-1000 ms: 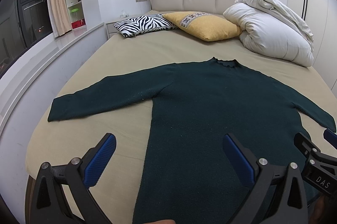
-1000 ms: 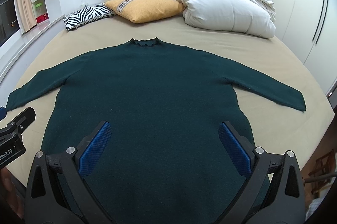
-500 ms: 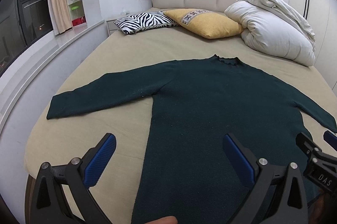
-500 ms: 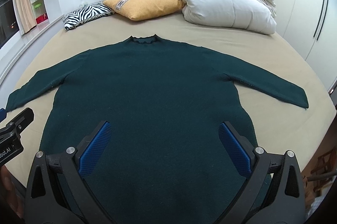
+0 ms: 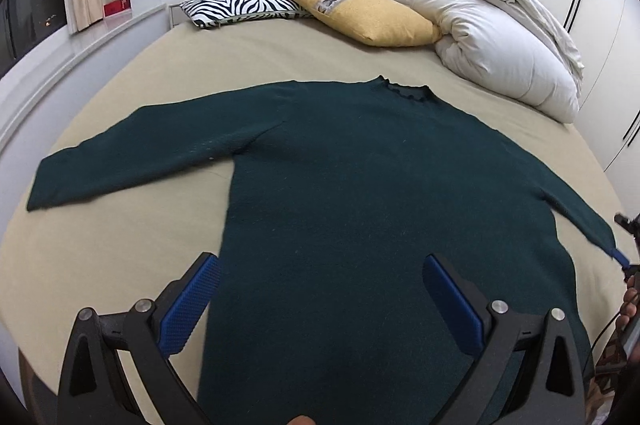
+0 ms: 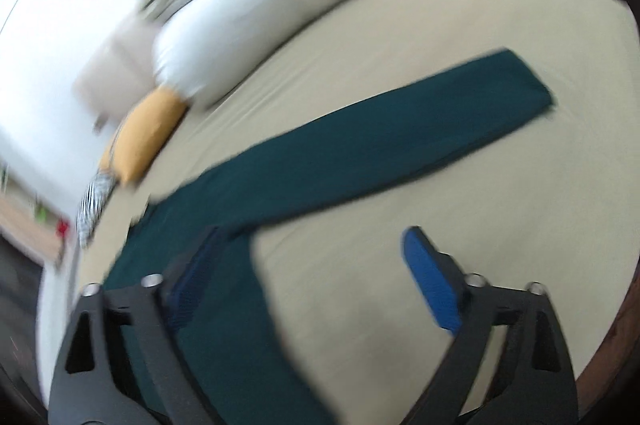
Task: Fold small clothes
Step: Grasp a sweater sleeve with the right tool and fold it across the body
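While the left gripper [image 5: 320,299] hovers open, the right gripper [image 6: 316,265], narrowing but empty, has swung beside the sweater [image 5: 360,185] sleeve.

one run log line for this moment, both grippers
sweater flat on bed | left gripper open | right gripper open, just closing some, nothing gripped

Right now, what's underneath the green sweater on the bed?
The green sweater lies flat on the beige bedsheet, which shows all round it. Whatever sits directly beneath the fabric is covered.
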